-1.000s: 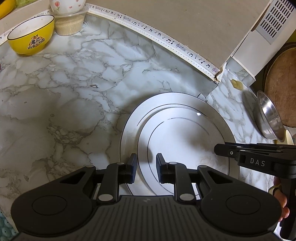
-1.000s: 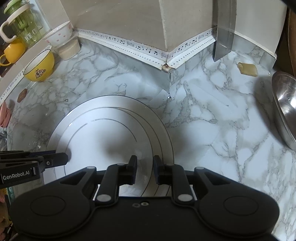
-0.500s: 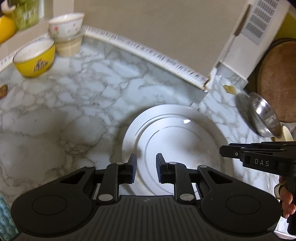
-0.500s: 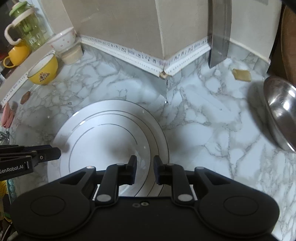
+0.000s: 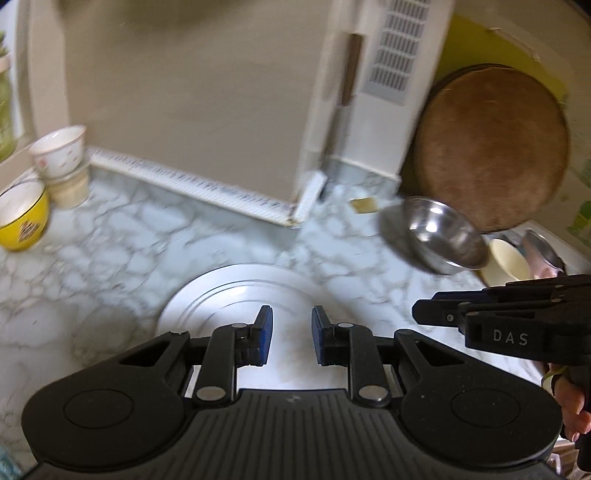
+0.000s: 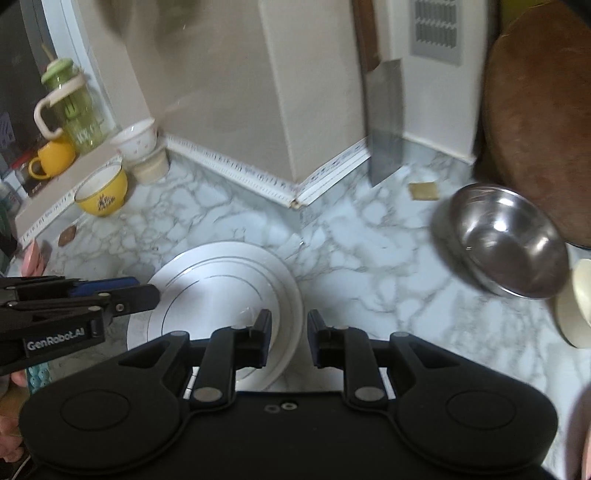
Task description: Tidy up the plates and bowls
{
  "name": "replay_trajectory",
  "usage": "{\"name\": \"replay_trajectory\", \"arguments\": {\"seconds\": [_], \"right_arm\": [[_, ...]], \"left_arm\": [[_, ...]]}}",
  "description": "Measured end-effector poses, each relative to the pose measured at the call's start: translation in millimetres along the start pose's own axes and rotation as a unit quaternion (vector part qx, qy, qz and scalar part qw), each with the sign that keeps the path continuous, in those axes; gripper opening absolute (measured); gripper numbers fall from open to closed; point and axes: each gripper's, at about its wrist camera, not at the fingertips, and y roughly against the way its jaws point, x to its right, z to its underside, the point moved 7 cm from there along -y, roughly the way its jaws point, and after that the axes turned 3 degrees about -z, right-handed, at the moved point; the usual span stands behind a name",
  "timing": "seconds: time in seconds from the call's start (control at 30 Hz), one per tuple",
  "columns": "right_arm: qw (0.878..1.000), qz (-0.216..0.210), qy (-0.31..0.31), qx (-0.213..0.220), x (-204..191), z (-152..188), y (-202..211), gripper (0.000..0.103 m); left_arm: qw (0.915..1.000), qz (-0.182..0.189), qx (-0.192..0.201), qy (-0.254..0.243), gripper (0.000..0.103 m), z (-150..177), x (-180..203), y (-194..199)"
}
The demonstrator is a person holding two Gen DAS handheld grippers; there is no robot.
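- Left tongs [image 5: 288, 341] hang released, nothing between them, above the white plates [image 5: 221, 295].
- Right tongs [image 6: 289, 341] likewise empty; steel bowl [image 6: 506, 243], somewhat blurred, on the table [image 6: 369, 258].

Marbled grey-and-white surface [image 6: 369, 258] with a white patterned trim strip [image 6: 236, 170] along the foot of the beige wall. Upper left of the right wrist view: green lidded drinking bottle [image 6: 74, 107] with a pale handle, standing on a ledge behind a yellow mug [image 6: 55, 158]. Top centre: cleaver [image 6: 384, 122], blade down, leaning upright against the wall. Just right of its tip: a small tan square piece [image 6: 424, 191] lying flat. Right edge: round brown wooden board [image 6: 535, 129] propped upright. Above the cleaver: grey vent grille [image 6: 436, 31].
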Motion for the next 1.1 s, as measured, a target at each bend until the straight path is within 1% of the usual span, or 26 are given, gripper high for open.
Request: {"name": "replay_trajectory", "arguments": {"seconds": [0.17, 0.2, 0.27, 0.3, 0.33, 0.37, 0.4, 0.43, 0.47, 0.53, 0.6, 0.63, 0.67, 0.7, 0.73, 0.8, 0.87, 0.97, 1.1], "right_arm": [[0.999, 0.023, -0.010, 0.024, 14, 9, 25, 0.025], [0.999, 0.027, -0.010, 0.029, 17, 11, 29, 0.025], [0.999, 0.036, -0.011, 0.038, 22, 16, 38, 0.026], [0.998, 0.040, -0.013, 0.043, 26, 18, 43, 0.027], [0.998, 0.044, -0.014, 0.047, 29, 20, 48, 0.030], [0.997, 0.047, -0.016, 0.052, 32, 22, 53, 0.035], [0.997, 0.051, -0.018, 0.058, 36, 24, 57, 0.039], [0.996, 0.058, -0.020, 0.066, 40, 26, 63, 0.048], [0.995, 0.062, -0.020, 0.074, 43, 28, 68, 0.055], [0.994, 0.070, -0.022, 0.081, 51, 33, 79, 0.057], [0.993, 0.081, -0.028, 0.087, 60, 39, 87, 0.062], [0.992, 0.088, -0.032, 0.090, 66, 43, 92, 0.066], [0.990, 0.095, -0.036, 0.093, 73, 46, 97, 0.074], [0.989, 0.101, -0.040, 0.097, 78, 50, 102, 0.078], [0.988, 0.111, -0.043, 0.100, 84, 54, 107, 0.084], [0.984, 0.130, -0.051, 0.106, 98, 62, 118, 0.087], [0.980, 0.150, -0.063, 0.114, 113, 70, 129, 0.095], [0.972, 0.179, -0.077, 0.130, 133, 83, 148, 0.102], [0.963, 0.213, -0.100, 0.131, 160, 103, 167, 0.103]], "left_arm": [[0.9994, 0.018, 0.015, -0.024, 0.022, -2, 26, 6], [0.9993, 0.021, 0.017, -0.027, 0.023, -2, 32, 7], [0.9988, 0.030, 0.020, -0.032, 0.029, -2, 41, 9], [0.9986, 0.033, 0.021, -0.034, 0.038, -2, 46, 9], [0.9984, 0.036, 0.023, -0.036, 0.054, -2, 50, 10], [0.9982, 0.038, 0.028, -0.037, 0.061, -2, 56, 11], [0.9979, 0.040, 0.034, -0.039, 0.066, -3, 60, 13], [0.9973, 0.044, 0.039, -0.044, 0.066, -3, 67, 14], [0.9968, 0.048, 0.038, -0.050, 0.066, -4, 74, 14], [0.9957, 0.059, 0.038, -0.060, 0.066, -5, 89, 14], [0.9942, 0.068, 0.041, -0.072, 0.067, -5, 104, 13], [0.9934, 0.074, 0.041, -0.078, 0.072, -5, 112, 12], [0.9925, 0.080, 0.042, -0.082, 0.075, -5, 120, 11], [0.9917, 0.086, 0.044, -0.085, 0.077, -5, 127, 10], [0.9908, 0.093, 0.044, -0.088, 0.077, -5, 135, 9], [0.9883, 0.107, 0.044, -0.100, 0.077, -3, 152, 6], [0.9852, 0.119, 0.047, -0.114, 0.077, -2, 170, 5], [0.9795, 0.140, 0.052, -0.135, 0.079, 2, 199, 3], [0.9724, 0.167, 0.046, -0.156, 0.079, 8, 236, -5]]}}
